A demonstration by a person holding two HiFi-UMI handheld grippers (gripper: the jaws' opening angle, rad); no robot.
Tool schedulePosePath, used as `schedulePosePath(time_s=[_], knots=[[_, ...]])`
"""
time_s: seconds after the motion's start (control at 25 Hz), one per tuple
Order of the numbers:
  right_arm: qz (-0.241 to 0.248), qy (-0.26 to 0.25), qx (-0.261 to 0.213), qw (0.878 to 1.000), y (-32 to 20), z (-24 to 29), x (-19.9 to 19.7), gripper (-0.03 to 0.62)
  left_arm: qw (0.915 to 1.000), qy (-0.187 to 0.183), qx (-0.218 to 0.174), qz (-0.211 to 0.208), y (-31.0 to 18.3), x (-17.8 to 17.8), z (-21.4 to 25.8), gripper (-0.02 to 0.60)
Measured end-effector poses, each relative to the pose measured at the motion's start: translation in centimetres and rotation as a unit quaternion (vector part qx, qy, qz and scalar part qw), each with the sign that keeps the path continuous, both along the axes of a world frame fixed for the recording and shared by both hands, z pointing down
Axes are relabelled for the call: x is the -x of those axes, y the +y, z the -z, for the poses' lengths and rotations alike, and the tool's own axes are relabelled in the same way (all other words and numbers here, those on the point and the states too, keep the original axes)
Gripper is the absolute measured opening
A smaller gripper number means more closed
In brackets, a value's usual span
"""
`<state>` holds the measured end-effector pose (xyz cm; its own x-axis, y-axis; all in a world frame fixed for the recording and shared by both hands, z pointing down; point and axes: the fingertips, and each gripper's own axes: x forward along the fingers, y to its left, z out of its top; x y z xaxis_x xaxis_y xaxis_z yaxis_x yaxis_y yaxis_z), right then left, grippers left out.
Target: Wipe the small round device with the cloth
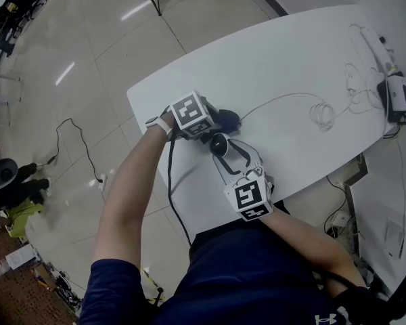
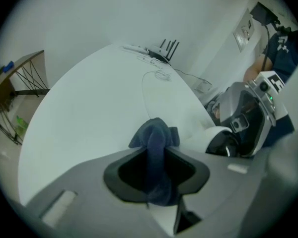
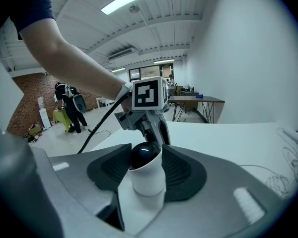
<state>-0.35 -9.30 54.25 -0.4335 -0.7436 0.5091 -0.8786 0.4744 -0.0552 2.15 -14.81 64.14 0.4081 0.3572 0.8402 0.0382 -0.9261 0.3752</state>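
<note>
On the white worktop (image 1: pixel 291 66) in the head view, the left claw (image 1: pixel 222 124) holds a dark blue cloth (image 1: pixel 231 119) right next to the small round device (image 1: pixel 220 143), and the right claw (image 1: pixel 229 157) grips the device from the near side. In the left gripper view, the left claw's jaws are squeezed on the cloth, which sticks out in a bunch, and the white device with its black face sits just to the right. In the right gripper view, the right claw's jaws press on both sides of the white device, and the left claw is just behind it.
</note>
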Motion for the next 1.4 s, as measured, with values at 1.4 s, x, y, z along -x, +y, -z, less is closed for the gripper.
schedulePosePath(time_s=[1.4], knots=[[0.009, 0.006, 0.005, 1.0, 0.1, -0.1, 0.3, 0.202, 0.9943, 0.055, -0.085, -0.036, 0.3, -1.5, 7.0, 0.106]])
